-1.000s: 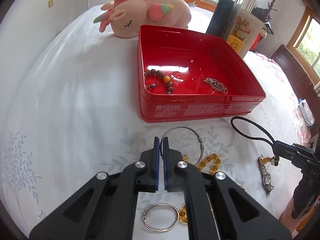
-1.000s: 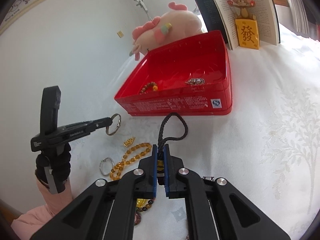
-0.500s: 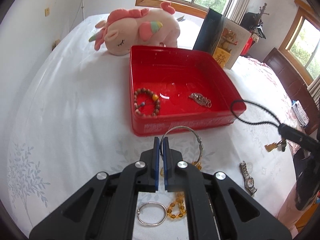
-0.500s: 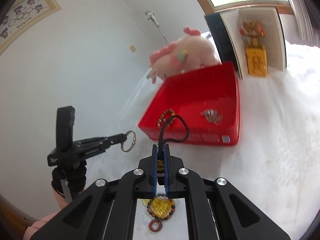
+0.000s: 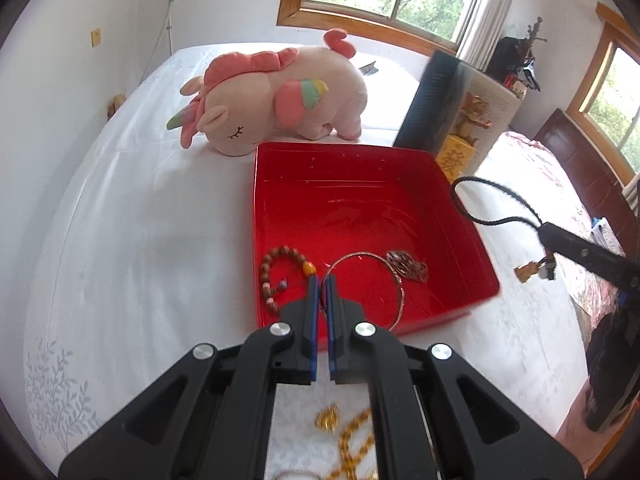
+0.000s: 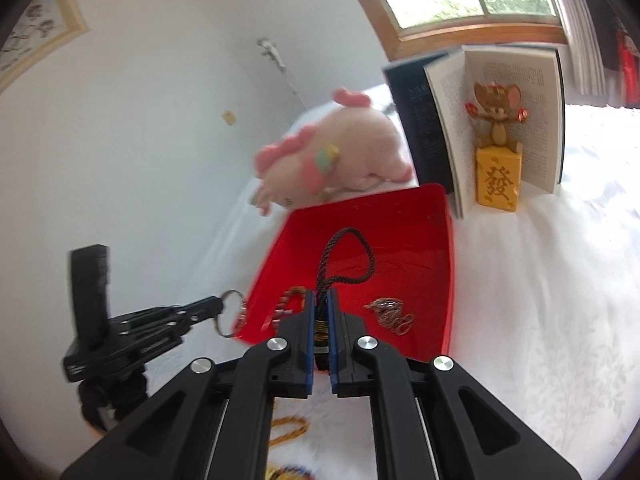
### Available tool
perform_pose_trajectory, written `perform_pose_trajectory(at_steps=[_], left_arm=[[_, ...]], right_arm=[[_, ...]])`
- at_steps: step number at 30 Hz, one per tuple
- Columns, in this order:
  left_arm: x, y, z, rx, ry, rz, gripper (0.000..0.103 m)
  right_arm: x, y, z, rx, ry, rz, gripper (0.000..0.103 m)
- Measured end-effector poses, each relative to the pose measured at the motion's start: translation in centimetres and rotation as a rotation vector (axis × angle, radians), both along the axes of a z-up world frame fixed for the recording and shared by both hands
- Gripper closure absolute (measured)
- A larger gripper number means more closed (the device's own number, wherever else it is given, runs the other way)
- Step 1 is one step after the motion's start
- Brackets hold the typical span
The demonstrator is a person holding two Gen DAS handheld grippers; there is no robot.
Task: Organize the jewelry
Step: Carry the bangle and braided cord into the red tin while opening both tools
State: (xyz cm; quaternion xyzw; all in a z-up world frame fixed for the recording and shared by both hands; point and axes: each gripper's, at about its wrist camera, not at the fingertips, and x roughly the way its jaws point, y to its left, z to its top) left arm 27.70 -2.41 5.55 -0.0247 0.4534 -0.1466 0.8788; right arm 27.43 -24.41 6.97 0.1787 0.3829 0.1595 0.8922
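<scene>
Both grippers have risen toward the red tin (image 5: 460, 216), mid-frame. The left gripper (image 5: 321, 280) pinches a silver bangle (image 5: 396, 280); the right gripper (image 6: 320, 300) clamps a black cord (image 6: 348, 252). At upper right, a yellow block (image 6: 498, 178) reads "發".

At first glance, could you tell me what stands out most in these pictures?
The bright red tin at the centre of the white bed, with a beaded bracelet inside. Behind it lies a pink plush unicorn. Each hand-held gripper carries jewelry: a silver bangle and a black cord pendant.
</scene>
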Motion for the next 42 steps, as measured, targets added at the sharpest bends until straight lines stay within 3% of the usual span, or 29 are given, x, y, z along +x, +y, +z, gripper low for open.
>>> perform_pose_trajectory(at_steps=[8,17,24,29,32,37,42], left_arm=[[4.9,-1.2,-3.8,0.039,0.074,0.019,0.101],[7.5,-1.2,-6.7,0.063,0.131,0.034,0.1],[7.4,-1.4,-7.3,0.071,0.142,0.028,0.096],[7.1,-1.7,-6.9,0.078,0.129,0.021,0.096],[6.9,-1.9,-6.8,0.088,0.12,0.02,0.086],[6.7,-2.2,-6.5,0.091,0.111,0.015,0.081],[6.7,-2.4,-6.3,0.095,0.099,0.014,0.069]], right_arm=[[6.2,0.6,-5.3,-0.07,0.128,-0.023,0.098],[8.4,1.7,-9.4,-0.147,0.213,-0.004,0.098],[8.5,2.0,-9.8,-0.169,0.226,0.0,0.097],[8.6,2.4,-9.6,-0.213,0.224,-0.023,0.09],[8.5,2.4,-9.5,-0.223,0.221,-0.031,0.089],[8.3,2.6,-9.2,-0.249,0.209,-0.044,0.082],[8.1,2.7,-8.9,-0.265,0.198,-0.048,0.075]])
